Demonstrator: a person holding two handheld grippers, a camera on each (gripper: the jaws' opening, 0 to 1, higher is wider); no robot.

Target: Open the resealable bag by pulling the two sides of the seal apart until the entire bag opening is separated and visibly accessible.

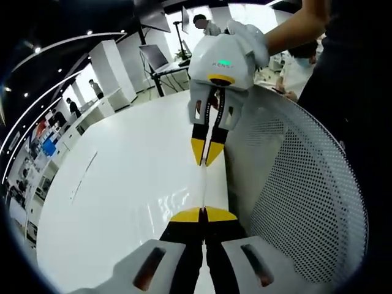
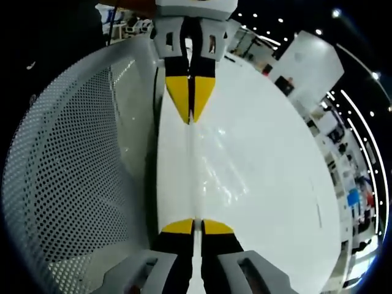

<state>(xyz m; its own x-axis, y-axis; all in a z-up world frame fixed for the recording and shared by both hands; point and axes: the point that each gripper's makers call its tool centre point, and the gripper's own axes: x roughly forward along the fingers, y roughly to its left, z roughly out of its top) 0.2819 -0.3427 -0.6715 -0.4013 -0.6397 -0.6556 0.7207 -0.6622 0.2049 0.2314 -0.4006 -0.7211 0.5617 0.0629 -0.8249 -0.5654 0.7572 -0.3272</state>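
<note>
While bag [image 1: 204, 184] stretches taut, apparently edge-on, left gripper [image 1: 203, 214] and right gripper [image 1: 207, 160] clamp opposite ends.

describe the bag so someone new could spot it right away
Start at the white table, beside the perforated white mesh basket. The clear bag is stretched edge-on between the left gripper and right gripper: thin, glossy, transparent, not perforated.
</note>
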